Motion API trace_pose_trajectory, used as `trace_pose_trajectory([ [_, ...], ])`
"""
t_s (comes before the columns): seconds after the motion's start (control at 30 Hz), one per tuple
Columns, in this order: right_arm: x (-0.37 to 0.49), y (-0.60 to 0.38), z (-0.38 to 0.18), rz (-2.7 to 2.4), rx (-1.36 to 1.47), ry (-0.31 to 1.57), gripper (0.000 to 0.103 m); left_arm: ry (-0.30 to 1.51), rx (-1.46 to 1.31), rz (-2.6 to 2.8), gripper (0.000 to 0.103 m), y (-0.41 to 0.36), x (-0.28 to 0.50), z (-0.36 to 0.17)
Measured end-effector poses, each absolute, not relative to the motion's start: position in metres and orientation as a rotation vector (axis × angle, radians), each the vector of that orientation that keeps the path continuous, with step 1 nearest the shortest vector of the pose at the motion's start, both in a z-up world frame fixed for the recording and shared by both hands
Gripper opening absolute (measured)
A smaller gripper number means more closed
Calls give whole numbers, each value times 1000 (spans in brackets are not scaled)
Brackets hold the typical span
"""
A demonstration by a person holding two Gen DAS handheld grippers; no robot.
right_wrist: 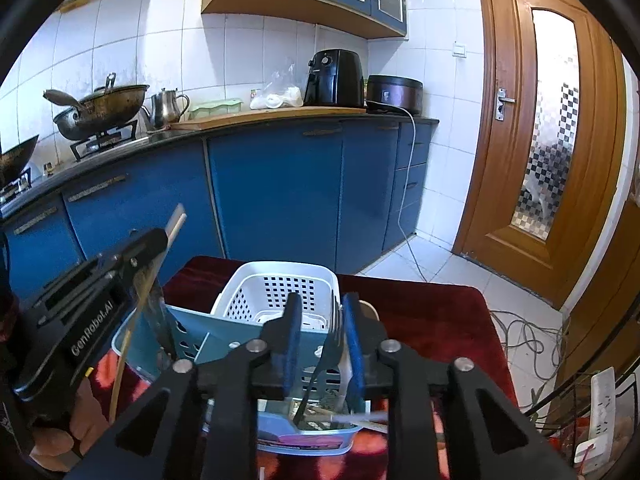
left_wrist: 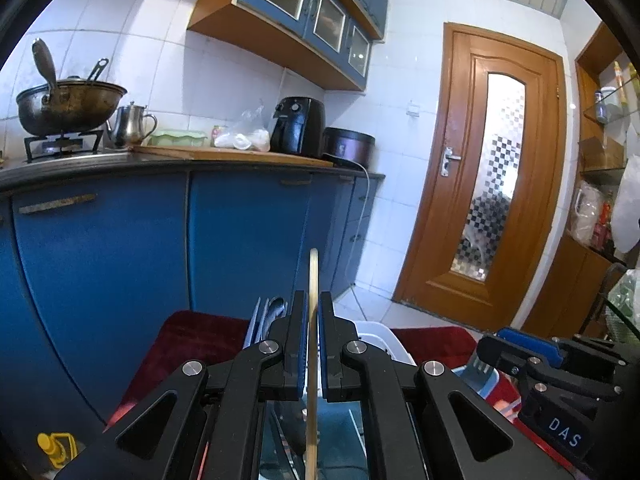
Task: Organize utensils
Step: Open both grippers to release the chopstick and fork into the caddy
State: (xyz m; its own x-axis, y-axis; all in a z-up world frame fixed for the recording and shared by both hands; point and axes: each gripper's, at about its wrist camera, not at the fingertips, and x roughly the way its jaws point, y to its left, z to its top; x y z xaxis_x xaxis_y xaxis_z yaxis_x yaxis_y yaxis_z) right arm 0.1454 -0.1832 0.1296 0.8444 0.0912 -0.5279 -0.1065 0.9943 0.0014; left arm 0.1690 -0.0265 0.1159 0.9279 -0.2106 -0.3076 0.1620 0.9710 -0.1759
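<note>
My left gripper (left_wrist: 313,304) is shut on a pale wooden chopstick (left_wrist: 312,280) that stands upright between its pads, above the blue basket (left_wrist: 482,386). In the right wrist view the left gripper (right_wrist: 160,240) hangs over the basket's left end, chopstick (right_wrist: 120,368) reaching down beside it. My right gripper (right_wrist: 318,320) is open above the blue basket (right_wrist: 188,332), its pads on either side of a dark fork (right_wrist: 334,336) standing in it. A white perforated basket (right_wrist: 276,284) stands just behind the blue one.
Both baskets sit on a small table with a dark red cloth (right_wrist: 432,320). Blue kitchen cabinets (right_wrist: 272,192) and a counter with pans and an air fryer (right_wrist: 334,78) lie ahead. A wooden door (right_wrist: 548,128) is at right. Cables (right_wrist: 528,344) lie on the floor.
</note>
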Motion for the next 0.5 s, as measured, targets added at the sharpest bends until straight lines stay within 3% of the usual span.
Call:
trace_pose_trajectory([
  [0.5, 124, -197, 142, 145, 60, 512, 28, 410, -143, -222, 5, -25, 162, 107],
])
